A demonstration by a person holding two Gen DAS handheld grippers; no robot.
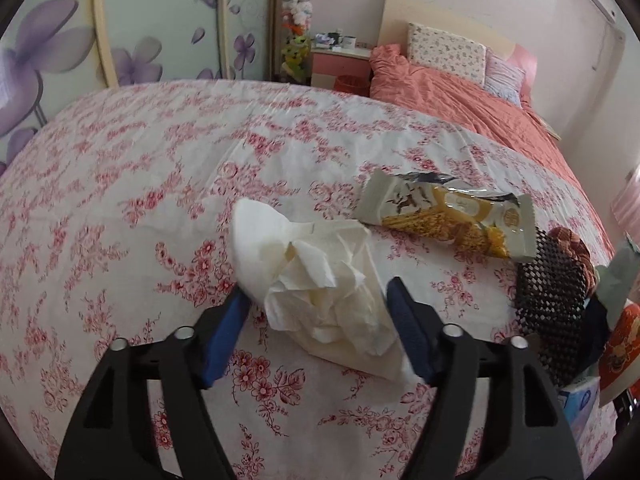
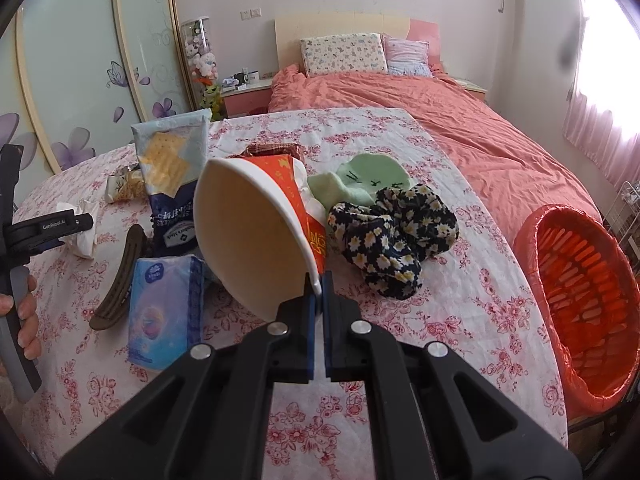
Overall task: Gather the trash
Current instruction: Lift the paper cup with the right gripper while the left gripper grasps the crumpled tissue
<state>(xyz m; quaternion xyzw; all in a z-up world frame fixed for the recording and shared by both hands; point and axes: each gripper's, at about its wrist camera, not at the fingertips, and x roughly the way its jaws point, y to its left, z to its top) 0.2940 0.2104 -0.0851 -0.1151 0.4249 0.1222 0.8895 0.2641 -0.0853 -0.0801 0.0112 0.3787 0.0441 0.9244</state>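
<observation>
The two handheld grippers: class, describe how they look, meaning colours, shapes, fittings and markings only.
The left gripper and the right gripper both have black plastic linkage arms with triangular cut-outs, round silver pivot pins and blue textured finger pads. In the right wrist view, the left unit's side carries white "GenRobot.AI" lettering and a grey handle, held by a bare hand.

Setting: home bedroom. Far side: bed with salmon-pink duvet, two patterned pillows against a pale headboard. Left of bed: pink bedside cabinet carrying mugs and small items; beside it a clear tube of plush toys. Left wall: sliding wardrobe doors printed with purple flowers. Right: window with pink curtain. Near: surface under a floral cloth, socks lying on it; red-lined basket at its right edge
</observation>
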